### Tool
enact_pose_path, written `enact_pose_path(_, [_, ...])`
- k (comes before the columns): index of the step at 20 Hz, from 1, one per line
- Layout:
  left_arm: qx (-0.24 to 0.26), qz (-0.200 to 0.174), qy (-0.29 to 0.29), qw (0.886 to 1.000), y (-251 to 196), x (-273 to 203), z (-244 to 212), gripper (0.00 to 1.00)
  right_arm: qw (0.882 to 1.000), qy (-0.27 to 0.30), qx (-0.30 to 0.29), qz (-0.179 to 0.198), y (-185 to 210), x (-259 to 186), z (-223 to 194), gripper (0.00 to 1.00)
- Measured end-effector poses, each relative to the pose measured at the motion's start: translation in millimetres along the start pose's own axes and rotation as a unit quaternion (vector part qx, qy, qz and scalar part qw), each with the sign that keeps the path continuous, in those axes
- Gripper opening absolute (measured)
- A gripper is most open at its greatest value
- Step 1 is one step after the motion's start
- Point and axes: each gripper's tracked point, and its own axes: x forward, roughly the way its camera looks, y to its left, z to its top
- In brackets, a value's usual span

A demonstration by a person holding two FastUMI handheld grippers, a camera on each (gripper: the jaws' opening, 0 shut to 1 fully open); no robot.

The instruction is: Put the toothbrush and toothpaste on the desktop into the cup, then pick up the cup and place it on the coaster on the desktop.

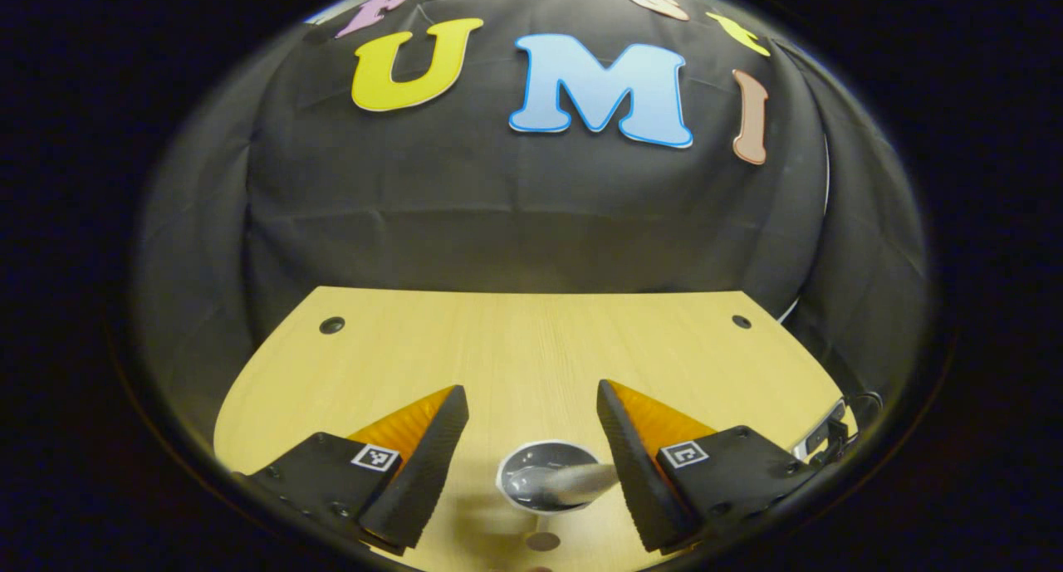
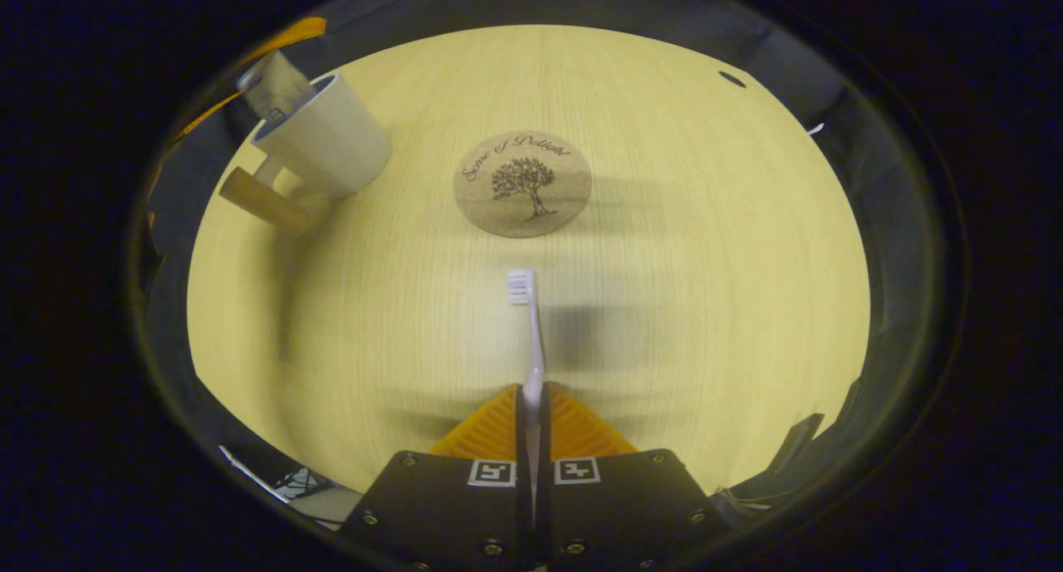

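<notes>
The toothpaste tube (image 2: 274, 86) stands in the white cup (image 2: 328, 140), left of the cork coaster (image 2: 523, 183) on the worktop (image 2: 706, 265). The right tongs (image 2: 532, 398) are clamped on the toothbrush (image 2: 531, 339); the left tongs (image 1: 531, 406) gape apart above the cup.

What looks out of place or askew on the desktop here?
Nothing stands out. The cup stands upright with the toothpaste leaning inside, the coaster lies flat and bare, and the right hand-held gripper holds the toothbrush.
</notes>
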Motion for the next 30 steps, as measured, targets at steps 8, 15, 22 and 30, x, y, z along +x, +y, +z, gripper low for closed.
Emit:
enact_pose_path(8, [0.009,0.004,-0.021,1.000,17,-46,17,0.98,0.999,-0.011,0.028,0.016,-1,0,2,0.02])
enact_pose_path(15, [-0.005,0.032,-0.024,0.999,60,-93,11,0.98,0.995,-0.072,0.051,0.051,19,-37,53,0.02])
enact_pose_path(22, [-0.020,0.076,-0.011,0.997,126,-136,-11,0.96,0.972,-0.190,0.092,0.100,49,-110,164,0.02])
enact_pose_path(30, [-0.037,0.148,-0.005,0.988,208,-187,-31,0.96,0.939,-0.304,0.091,0.133,98,-218,300,0.02])
